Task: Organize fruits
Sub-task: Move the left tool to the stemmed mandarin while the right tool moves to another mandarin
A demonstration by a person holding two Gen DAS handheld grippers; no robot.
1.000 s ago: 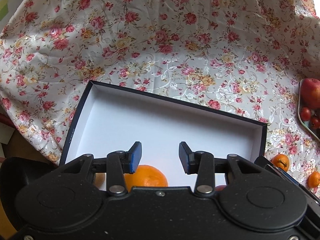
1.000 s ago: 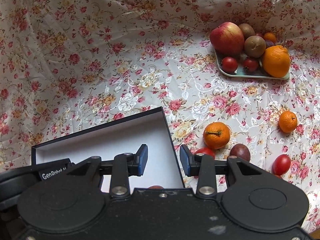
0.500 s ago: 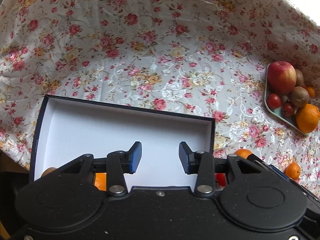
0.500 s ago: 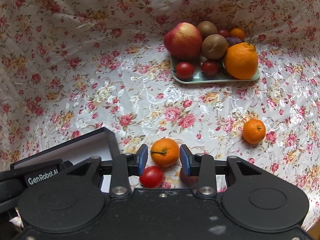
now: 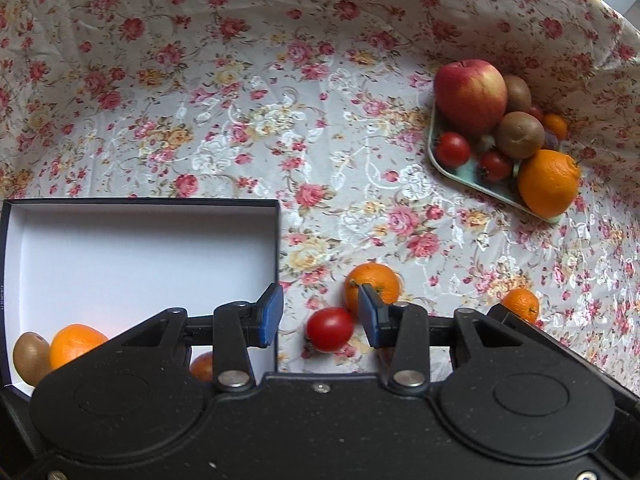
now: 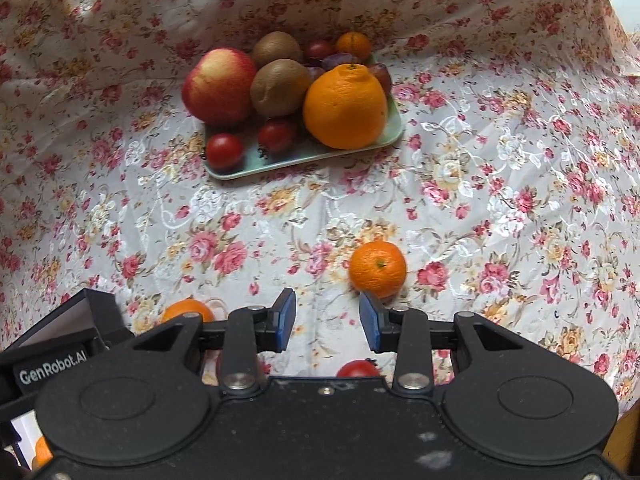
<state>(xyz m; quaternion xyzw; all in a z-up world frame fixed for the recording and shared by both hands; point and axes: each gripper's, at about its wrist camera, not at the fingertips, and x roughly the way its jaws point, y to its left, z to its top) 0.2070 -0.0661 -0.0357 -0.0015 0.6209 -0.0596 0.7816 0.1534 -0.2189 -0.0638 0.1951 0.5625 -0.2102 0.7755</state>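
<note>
Left wrist view: over on the left sits the box (image 5: 140, 264), a kiwi (image 5: 30, 356) and an orange (image 5: 76, 346) tucked in its near corner, a third fruit half hidden behind the left hand-held gripper (image 5: 319, 322). That gripper hangs wide open, empty, framing the tomato (image 5: 330, 328) beside the box wall, likely next in. Rightward, the right hand-held gripper (image 6: 327, 324) gapes empty too, short of a mandarin (image 6: 378, 274). The tray (image 6: 256, 168) beyond holds piled fruit; its back row is hard to tell.

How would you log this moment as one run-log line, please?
left claw: open, over tomato | right claw: open, near mandarin | box: partly filled
</note>
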